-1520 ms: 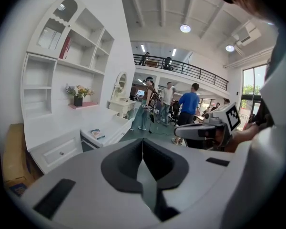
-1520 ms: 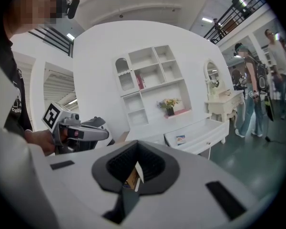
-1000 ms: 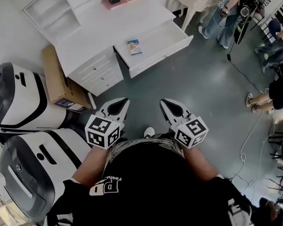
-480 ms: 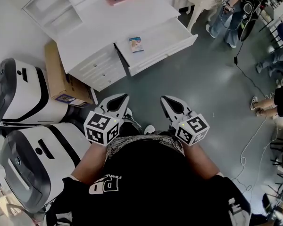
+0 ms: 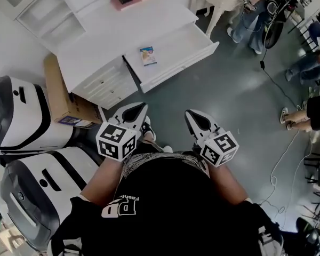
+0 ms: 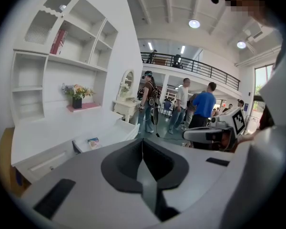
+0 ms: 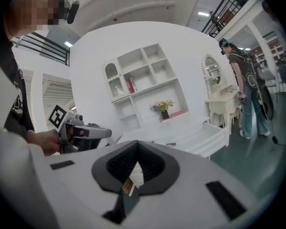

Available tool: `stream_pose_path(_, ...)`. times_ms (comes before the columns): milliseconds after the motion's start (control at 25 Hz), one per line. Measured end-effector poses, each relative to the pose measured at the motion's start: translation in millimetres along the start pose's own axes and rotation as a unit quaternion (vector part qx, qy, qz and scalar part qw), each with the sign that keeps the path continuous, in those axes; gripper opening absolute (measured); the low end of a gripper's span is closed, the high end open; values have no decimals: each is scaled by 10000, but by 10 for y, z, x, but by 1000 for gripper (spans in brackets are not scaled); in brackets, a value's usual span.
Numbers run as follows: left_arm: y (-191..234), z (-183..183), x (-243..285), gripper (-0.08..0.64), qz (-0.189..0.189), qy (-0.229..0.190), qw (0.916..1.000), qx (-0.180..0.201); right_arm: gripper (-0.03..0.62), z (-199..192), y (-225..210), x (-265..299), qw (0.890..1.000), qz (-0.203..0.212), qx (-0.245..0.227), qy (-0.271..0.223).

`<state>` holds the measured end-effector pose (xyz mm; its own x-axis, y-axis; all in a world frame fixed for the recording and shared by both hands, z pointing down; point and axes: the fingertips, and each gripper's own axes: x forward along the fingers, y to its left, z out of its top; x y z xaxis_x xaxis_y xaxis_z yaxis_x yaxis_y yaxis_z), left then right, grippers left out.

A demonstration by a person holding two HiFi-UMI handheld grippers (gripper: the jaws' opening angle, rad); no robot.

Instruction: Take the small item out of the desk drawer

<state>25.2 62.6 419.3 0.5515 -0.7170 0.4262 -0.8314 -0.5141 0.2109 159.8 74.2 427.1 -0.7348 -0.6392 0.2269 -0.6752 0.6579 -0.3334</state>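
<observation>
Inside the open drawer [image 5: 188, 56]: the small item [image 5: 148, 55] lies flat at the drawer's left end, clear of the drawer's front wall.
Way to the drawer: you stand well back from it. The item is ahead of both claws and higher, so the next move looks like a step in and a reach over the front wall.
Long axis: it seems to run roughly from the drawer's front to its back.
Nearer claw: your left claw [image 5: 143, 106] points almost straight at that end of the drawer; the right claw [image 5: 188, 113] sits off to the side.
Left claw: clenched, nothing in it.
Right claw: tips together, no drawer item in it. A tan scrap shows behind the tips; you cannot tell what it is.
Hard to make out: the item's print and thickness.
</observation>
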Motion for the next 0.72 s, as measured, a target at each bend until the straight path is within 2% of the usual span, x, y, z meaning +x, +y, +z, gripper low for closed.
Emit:
stream_pose_path(120,82,103,120,15,-18,-59,10000,7,9,15,-108,96,10000,-46,53,44)
stream_pose_path(280,307,54,232,15,37,75,9999,-111,9,60,-177,335,9999,5,29,166)
stream_pose_path(720,1209,347,631,15,175,199,9995,-184,9,275,-454,1276,9985,54,-9,544)
